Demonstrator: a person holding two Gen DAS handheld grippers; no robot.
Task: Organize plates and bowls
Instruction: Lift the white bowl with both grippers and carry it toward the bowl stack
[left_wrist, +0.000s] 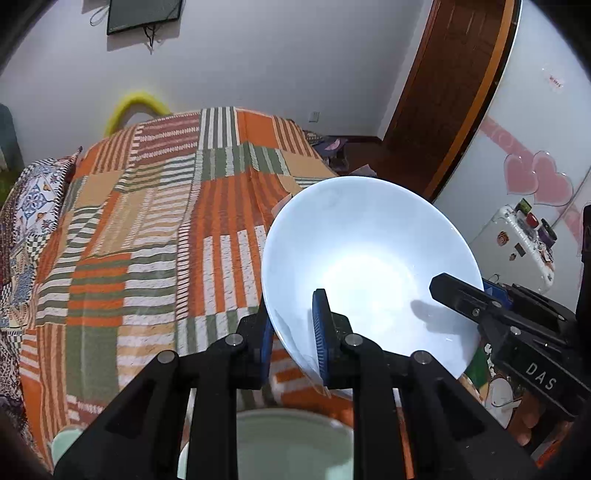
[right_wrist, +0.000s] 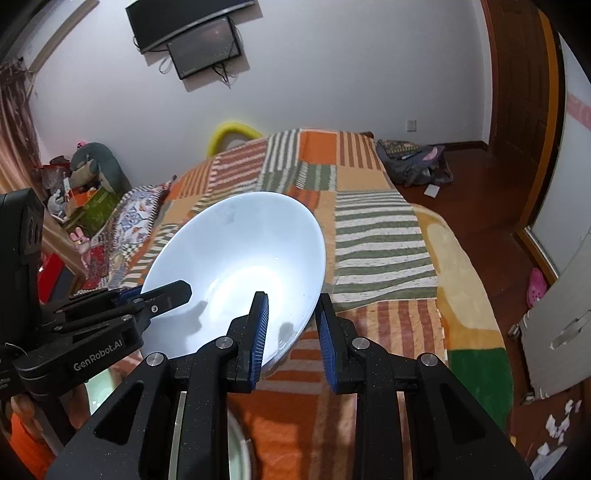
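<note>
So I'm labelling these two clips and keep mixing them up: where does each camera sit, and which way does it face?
Left wrist: sits on the left gripper, facing down over its fingers at the white round ceramic bowl it clamps; the right gripper enters from the right.
Right wrist: sits on the right gripper, facing the same bowl; the left gripper enters from the left.
Shared: the bowl, both grippers, the orange striped patchwork blanket.

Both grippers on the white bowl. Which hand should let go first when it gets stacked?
Probably the right gripper: it pinches the white bowl at the side rim. The left gripper clamps the near rim, above the pale green dish, so it could likely lower the bowl alone.
</note>
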